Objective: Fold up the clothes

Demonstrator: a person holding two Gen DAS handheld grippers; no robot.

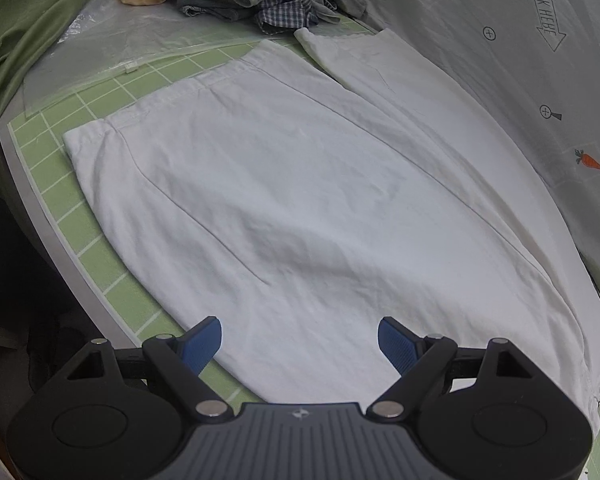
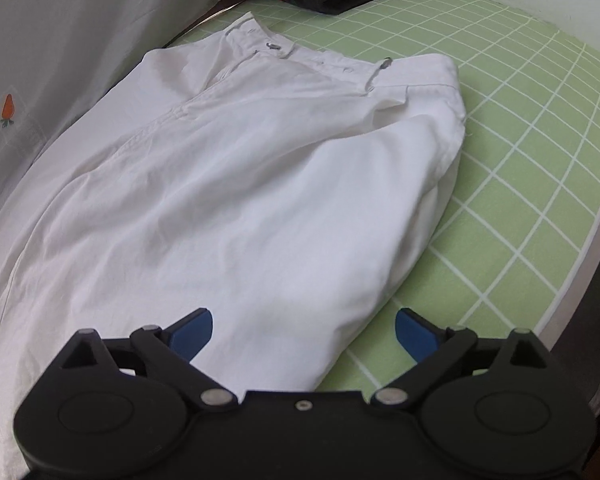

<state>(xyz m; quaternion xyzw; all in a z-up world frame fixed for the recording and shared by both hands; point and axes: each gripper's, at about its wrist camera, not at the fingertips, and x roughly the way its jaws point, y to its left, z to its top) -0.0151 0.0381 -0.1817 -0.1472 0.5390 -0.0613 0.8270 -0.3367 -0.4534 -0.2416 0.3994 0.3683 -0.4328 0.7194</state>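
Left wrist view: white trousers (image 1: 300,200) flat, left tongs (image 1: 300,346) spread.

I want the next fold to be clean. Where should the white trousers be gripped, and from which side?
Probably at the hems of the white cotton trousers: the two leg ends lie flat and free on the green grid mat. Come in low from that end with the left gripper, its jaws open, and pinch both layers.
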